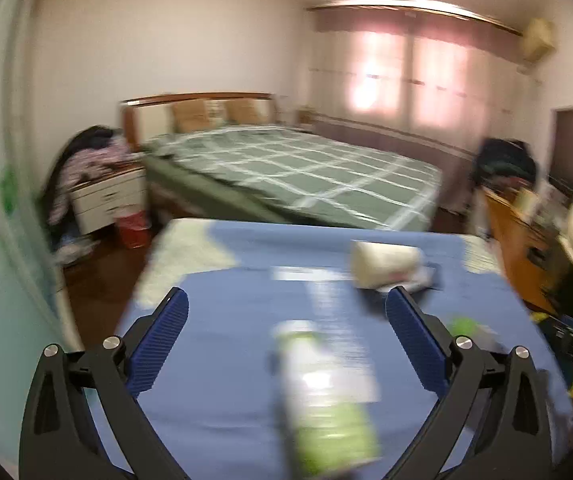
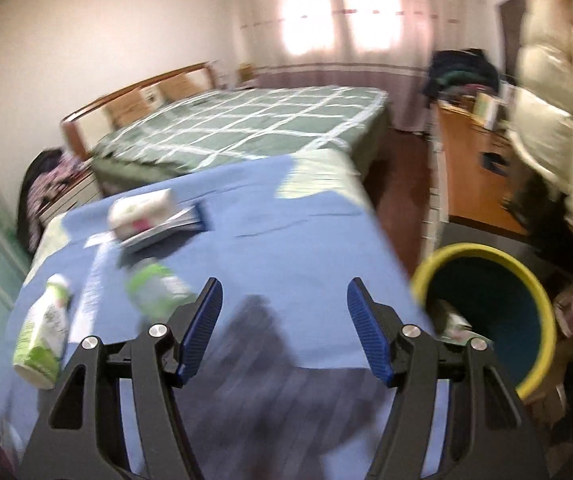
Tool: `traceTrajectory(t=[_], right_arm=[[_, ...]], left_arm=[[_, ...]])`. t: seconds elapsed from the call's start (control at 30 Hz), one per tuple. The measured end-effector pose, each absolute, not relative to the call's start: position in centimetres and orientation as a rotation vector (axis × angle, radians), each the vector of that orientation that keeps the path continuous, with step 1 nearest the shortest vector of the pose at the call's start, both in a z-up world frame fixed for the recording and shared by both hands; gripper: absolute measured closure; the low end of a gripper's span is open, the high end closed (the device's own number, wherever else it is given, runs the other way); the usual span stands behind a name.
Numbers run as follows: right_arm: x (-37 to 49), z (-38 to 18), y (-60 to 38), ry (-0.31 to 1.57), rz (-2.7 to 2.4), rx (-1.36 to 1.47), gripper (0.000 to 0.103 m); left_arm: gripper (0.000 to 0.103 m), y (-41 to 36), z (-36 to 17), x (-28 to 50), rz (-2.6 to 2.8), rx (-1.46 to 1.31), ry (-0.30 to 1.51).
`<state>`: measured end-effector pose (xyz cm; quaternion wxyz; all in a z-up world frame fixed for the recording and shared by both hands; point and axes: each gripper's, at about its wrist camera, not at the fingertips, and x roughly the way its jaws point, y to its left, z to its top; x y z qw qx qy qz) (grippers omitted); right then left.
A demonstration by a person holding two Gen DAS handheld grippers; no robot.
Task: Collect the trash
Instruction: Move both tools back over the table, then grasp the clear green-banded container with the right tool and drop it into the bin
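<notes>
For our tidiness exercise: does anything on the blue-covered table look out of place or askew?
Yes. Two green-and-white bottles lie toppled on their sides on the blue cloth, not upright. A tissue pack sits crookedly on a flat item behind them. The bin stands beside the table. Blur hides finer detail.

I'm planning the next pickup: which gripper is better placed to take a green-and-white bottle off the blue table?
Left, probably. The left gripper is wide open with a bottle lying between its fingers. The right gripper is open over bare blue cloth, bottles off to its left.
</notes>
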<state>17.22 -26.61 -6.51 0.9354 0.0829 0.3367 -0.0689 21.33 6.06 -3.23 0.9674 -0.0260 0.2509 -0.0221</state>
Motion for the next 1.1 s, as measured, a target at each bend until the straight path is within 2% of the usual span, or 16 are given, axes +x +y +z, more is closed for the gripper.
traceTrajectory(t=[0.1, 0.27, 0.47, 0.7, 0.73, 0.77, 1.1], right_arm=[[19.0, -6.5, -24.2, 0.708, -0.082, 0.135, 0.040], [21.6, -7.2, -20.7, 0.718, -0.033, 0.070, 0.026], [23.3, -9.8, -19.7, 0.770, -0.010, 0.040, 0.020], [24.1, -11.1, -20.0, 0.813, 0.029, 0.074, 0.020], [24.2, -11.2, -19.7, 0.817, 0.036, 0.073, 0.029], [24.2, -11.2, -19.6, 0.820, 0.038, 0.069, 0.032], [23.0, -10.7, -20.2, 0.809, 0.033, 0.104, 0.037]], left_arm=[[0.005, 9.4, -4.3, 21.4, 0.042, -0.099, 0.511], [0.005, 12.4, -6.1, 22.0, 0.121, -0.163, 0.555], [0.005, 12.6, -6.7, 21.9, 0.109, -0.160, 0.568], [0.005, 10.7, -7.2, 22.7, 0.092, -0.135, 0.594], [0.005, 10.5, -7.2, 22.7, 0.091, -0.131, 0.593], [0.005, 10.4, -7.3, 22.7, 0.089, -0.128, 0.593], [0.005, 10.0, -7.3, 22.6, 0.087, -0.121, 0.598]])
